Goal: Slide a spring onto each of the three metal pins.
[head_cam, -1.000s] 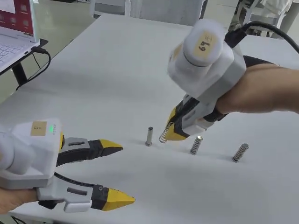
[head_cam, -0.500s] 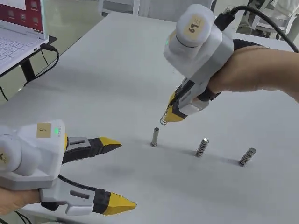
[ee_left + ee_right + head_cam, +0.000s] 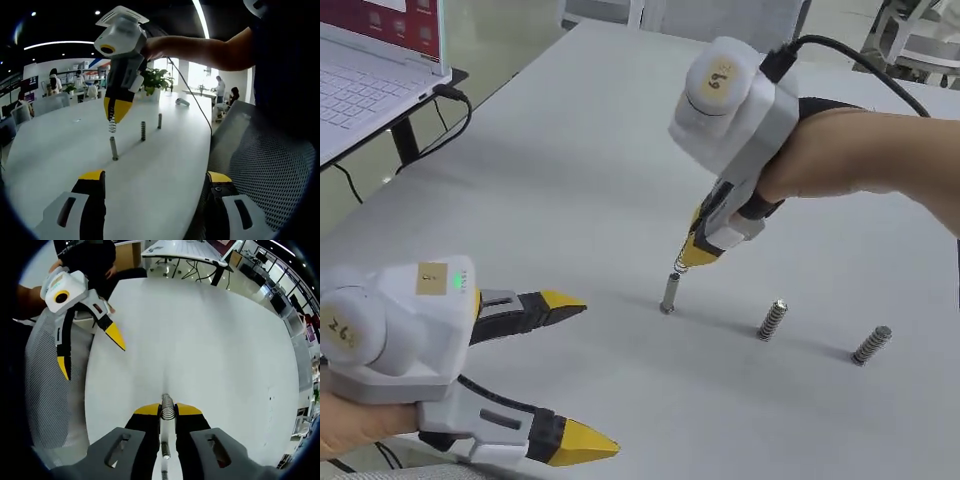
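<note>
Jaws on the right gripper [image 3: 694,259] are pinched almost shut on a spring [image 3: 680,265], which sticks out past the yellow tips and hangs downward. The right hand [image 3: 810,165] holds this gripper steeply nose-down over the bench [image 3: 550,170], with the forearm coming in from the right side of the head view. The spring's lower end sits just above the top of a bare metal pin [image 3: 669,293] that stands upright on the bench; whether the two touch cannot be told. To the right of that pin, in a row, stand two more, each already wearing a spring: the middle pin [image 3: 772,320] and the end pin [image 3: 871,345]. Low at the near edge, the left hand [image 3: 355,425] holds the left gripper [image 3: 601,377] roughly level, pointing toward the pins and well apart from them. Its jaws gape wide and hold nothing. A laptop [image 3: 365,70] sits off the bench's left edge.
</note>
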Motion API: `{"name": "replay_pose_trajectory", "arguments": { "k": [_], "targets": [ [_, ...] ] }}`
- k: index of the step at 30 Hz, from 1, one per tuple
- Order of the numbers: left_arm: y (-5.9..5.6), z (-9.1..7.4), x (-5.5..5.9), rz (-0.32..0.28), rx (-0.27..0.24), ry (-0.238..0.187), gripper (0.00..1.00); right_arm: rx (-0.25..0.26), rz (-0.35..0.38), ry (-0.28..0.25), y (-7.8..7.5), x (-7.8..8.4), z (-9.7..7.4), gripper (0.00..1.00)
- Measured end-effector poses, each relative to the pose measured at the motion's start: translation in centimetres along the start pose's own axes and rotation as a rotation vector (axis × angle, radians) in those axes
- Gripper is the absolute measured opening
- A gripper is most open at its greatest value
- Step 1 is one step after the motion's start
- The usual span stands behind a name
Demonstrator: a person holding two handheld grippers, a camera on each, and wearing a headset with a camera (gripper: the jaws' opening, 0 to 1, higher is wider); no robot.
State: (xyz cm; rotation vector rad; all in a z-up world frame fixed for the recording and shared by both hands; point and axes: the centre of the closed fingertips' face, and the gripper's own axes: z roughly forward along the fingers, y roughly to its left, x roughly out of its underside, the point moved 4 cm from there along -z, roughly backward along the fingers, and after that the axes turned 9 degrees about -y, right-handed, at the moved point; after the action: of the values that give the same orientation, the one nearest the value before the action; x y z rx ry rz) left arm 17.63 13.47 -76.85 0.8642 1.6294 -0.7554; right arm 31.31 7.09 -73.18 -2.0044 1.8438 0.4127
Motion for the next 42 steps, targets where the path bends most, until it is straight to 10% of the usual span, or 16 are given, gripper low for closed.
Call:
{"name": "replay_pose_trajectory", "arguments": {
  "k": [42],
  "targets": [
    [0.6, -0.6, 0.1, -0.011, -0.016, 0.001, 0.76, -0.056, -0.007, 0.102, 0.5, 1.5, 4.5, 0.08]
  ]
}}
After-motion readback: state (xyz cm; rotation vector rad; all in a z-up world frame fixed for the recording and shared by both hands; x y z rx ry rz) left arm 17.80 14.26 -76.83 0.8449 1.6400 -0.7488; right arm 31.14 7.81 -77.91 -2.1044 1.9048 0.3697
